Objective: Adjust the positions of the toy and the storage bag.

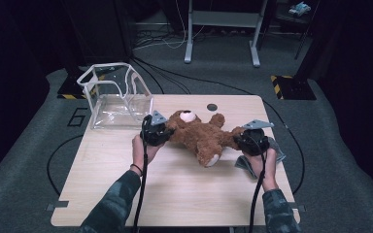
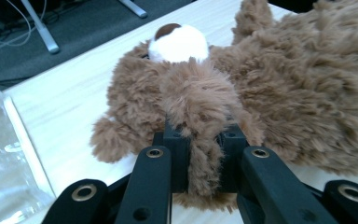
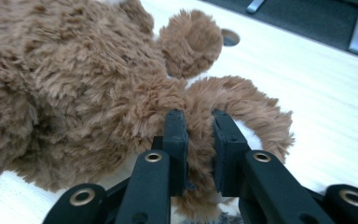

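1. Fur filled the gap of the left tool (image 2: 199, 140): its two black jaws stood nearly together, clenched on a limb of the brown plush teddy bear (image 2: 279, 88) beside the bear's head.
2. The right tool (image 3: 199, 135) was likewise pinched on the teddy bear, its jaws squeezing a shaggy brown limb at the toy's other end.
3. In the high view the left tool (image 1: 161, 130) sat at the bear's left side and the right tool (image 1: 245, 140) at its right, each carrying a grey three-cornered plate on top.
4. The left hand (image 1: 141, 150) gripped its tool from below, with the forearm in a camouflage-patterned sleeve (image 1: 114, 204) angled in from the lower edge; the right hand (image 1: 264, 162) held its tool near the bench's right edge.
5. The teddy bear (image 1: 201, 136) lay stretched between the two tools above the middle of the pale wooden bench (image 1: 175, 194), white muzzle upward.
6. A clear plastic box with a white frame (image 1: 116, 94) stood at the bench's far left corner, near the left tool.
7. A grey crumpled cloth (image 1: 278, 156) lay under the right hand.
8. Grey carpet (image 1: 24, 160) with black cables surrounded the bench, and the room beyond was dark.
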{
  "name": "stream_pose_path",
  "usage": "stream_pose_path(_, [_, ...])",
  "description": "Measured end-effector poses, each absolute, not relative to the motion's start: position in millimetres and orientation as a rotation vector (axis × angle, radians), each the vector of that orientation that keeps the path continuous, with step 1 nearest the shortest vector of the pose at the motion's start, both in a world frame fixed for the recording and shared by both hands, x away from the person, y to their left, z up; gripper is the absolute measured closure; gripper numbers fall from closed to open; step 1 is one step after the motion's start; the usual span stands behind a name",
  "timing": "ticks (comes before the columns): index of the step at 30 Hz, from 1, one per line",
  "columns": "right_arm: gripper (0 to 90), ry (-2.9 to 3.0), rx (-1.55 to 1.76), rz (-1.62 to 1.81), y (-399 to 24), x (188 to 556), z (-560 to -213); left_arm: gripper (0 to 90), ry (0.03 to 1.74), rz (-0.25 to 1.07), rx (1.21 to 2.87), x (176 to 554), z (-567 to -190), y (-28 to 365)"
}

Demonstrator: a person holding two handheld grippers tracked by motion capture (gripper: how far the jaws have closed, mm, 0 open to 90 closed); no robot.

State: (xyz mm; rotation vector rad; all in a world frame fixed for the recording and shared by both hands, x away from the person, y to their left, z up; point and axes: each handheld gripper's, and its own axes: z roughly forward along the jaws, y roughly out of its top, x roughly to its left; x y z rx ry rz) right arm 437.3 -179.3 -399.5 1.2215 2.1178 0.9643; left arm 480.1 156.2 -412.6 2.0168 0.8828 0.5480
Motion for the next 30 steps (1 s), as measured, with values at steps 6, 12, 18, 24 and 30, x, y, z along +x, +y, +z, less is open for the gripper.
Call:
stream_pose_path(6, [79.9,2.102,1.232,0.938,-182.3,432.1,-397.5,79.4,0.845,0.576,2.058,486.8,-409.9,144.1])
stream_pose_path(12, [80.0,2.062,1.217,0.959,-185.2,422.1,-386.9,79.3,0.833,0.587,2.054,494.8,-401.7,139.3])
stream_pose_path(18, [80.2,2.015,1.188,0.962,-182.0,403.4,-368.1,79.3,0.805,0.615,2.053,502.7,-390.5,130.5])
stream_pose_path(24, [80.5,1.997,1.162,0.96,-172.8,383.2,-362.5,79.3,0.808,0.62,2.059,509.4,-387.4,126.1])
stream_pose_path(30, [80.6,2.047,1.156,0.966,-156.7,369.9,-380.2,79.0,0.838,0.594,2.118,519.3,-397.7,126.3])
